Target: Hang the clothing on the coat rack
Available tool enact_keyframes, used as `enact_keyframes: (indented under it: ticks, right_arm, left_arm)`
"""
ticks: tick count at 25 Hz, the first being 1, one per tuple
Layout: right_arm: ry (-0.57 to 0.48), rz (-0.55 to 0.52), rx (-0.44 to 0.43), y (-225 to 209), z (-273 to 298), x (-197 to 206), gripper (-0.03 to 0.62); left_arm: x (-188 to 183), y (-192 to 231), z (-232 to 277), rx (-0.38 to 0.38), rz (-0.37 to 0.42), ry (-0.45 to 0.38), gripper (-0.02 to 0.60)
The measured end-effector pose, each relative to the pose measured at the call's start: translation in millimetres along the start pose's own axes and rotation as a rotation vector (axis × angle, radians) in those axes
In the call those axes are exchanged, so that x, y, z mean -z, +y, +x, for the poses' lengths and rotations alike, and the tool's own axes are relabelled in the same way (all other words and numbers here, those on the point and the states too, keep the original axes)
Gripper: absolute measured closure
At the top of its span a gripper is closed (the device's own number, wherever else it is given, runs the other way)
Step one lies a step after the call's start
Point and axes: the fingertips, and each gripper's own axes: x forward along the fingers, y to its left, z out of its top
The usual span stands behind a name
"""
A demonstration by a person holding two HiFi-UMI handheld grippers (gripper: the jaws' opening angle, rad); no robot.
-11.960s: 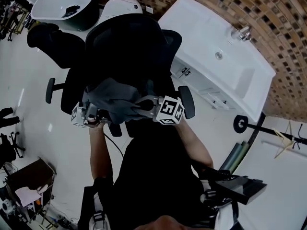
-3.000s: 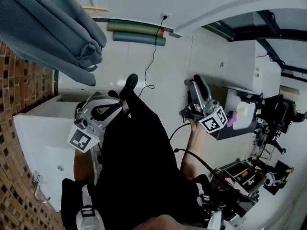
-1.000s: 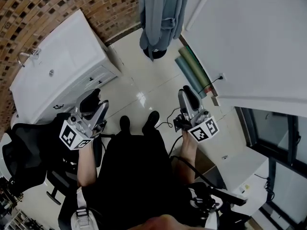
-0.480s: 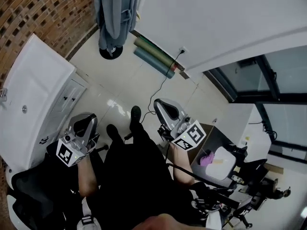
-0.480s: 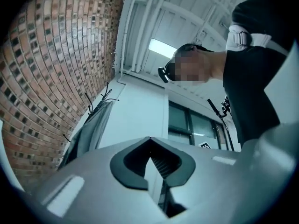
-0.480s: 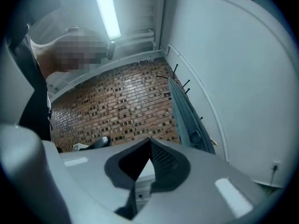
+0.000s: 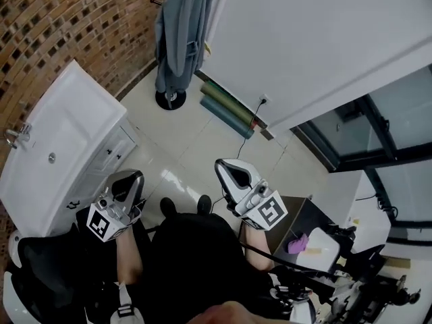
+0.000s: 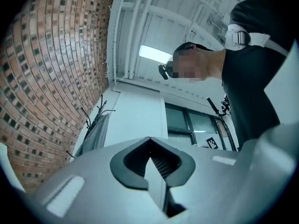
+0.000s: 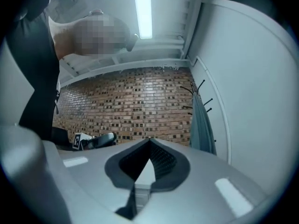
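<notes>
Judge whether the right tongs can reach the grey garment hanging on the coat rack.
Probably not without walking closer: the right tongs sit shut close to the person's body, while the grey fabric garment hangs across open pale floor. Nothing blocks the way.

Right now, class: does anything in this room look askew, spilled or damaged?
Nothing stands out. The grey garment hangs straight on the coat rack, and no spill or damage shows on the floor.

The right tongs (image 9: 149, 140) meet, empty; grey clothing (image 9: 201, 127) hangs on the coat rack (image 9: 195, 88).
</notes>
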Motion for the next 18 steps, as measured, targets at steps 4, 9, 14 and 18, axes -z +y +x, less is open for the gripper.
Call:
enact_keyframes:
  ticks: [4, 9, 14, 18]
  right_arm:
    - [-0.049, -0.017, -0.011, -12, -11, -12, 0.591]
    - [-0.096, 0.006, 0.008, -32, -33, -20, 0.591]
    - [-0.109, 0.012, 0.009, -37, -46, -23, 0.591]
    - [-0.080, 0.038, -0.015, -38, -58, -19, 0.591]
  left_arm:
    - [-10, -13, 8, -0.034, 0.017, -0.019, 0.578]
    - [-13, -43, 27, -0.009, 0.036, 0.004, 0.578]
    - [-16, -60, 41, -0.004, 0.032, 0.004, 0.578]
    - [-12, -78, 46, -0.028, 0.035, 0.014, 0.579]
